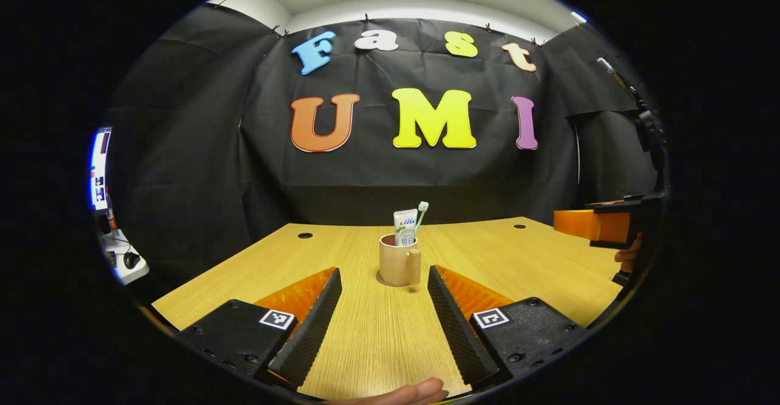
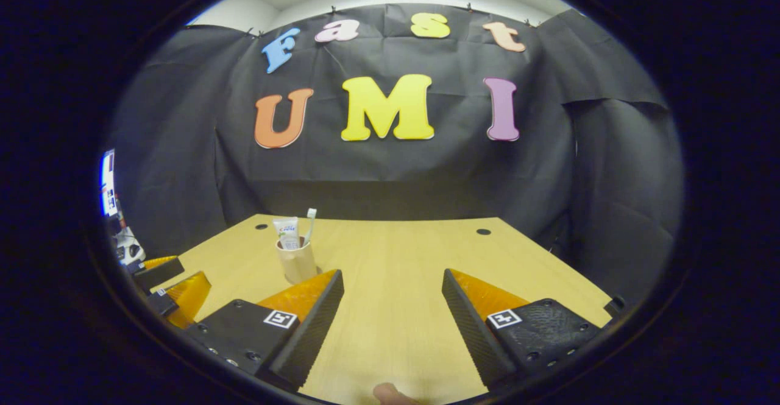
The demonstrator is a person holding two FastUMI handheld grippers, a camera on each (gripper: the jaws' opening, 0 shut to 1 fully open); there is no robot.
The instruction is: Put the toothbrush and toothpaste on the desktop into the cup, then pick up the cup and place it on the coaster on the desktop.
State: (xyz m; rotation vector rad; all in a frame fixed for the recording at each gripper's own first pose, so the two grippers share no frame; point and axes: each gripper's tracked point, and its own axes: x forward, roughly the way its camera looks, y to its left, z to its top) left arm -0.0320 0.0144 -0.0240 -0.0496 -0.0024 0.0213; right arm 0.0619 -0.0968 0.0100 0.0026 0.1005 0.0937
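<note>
Left gripper view: cup (image 1: 397, 262) stands ahead of the wide-open left tool (image 1: 382, 307); right tool (image 2: 393, 313) also wide.

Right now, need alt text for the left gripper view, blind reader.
A cup holding a toothpaste tube and a toothbrush stands on a coaster mid-desk, straight ahead of the open, empty left claw. The right claw hovers at the right edge, a hand under it.
</note>
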